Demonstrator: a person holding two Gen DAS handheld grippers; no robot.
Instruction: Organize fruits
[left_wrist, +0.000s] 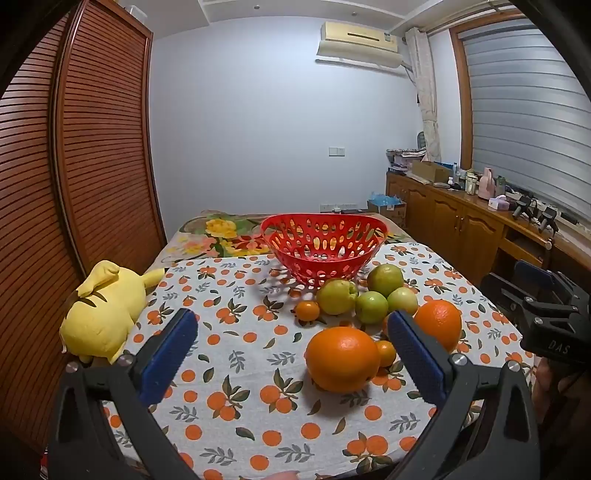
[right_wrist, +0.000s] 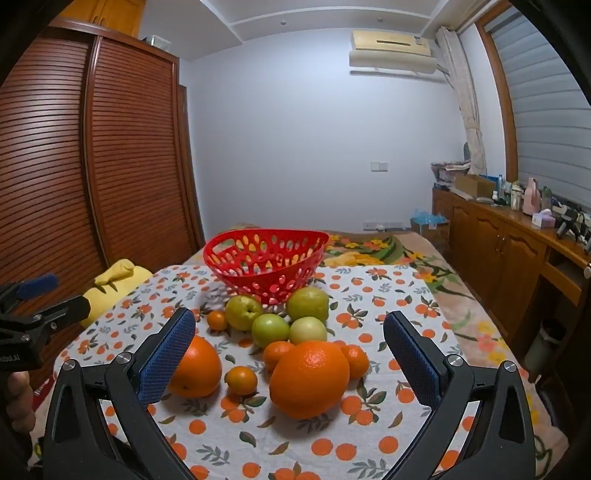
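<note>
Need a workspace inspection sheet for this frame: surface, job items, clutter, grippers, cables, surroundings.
Surface: orange-print tablecloth over a floral blanket.
Job's things: red basket empty; two large oranges, four green fruits, small oranges loose in front of it.
Clutter: yellow plush toy at the cloth's left edge.
Grippers: left gripper and right gripper open, holding nothing.
Cables: nothing seen.
Surroundings: louvred wardrobe, air conditioner, cluttered sideboard.

Plush toy perhaps half hidden

A red perforated basket sits at twelve o'clock on a white cloth printed with oranges and leaves. Green fruits and orange oranges cluster centrally; a yellow plush lies at nine.
</note>
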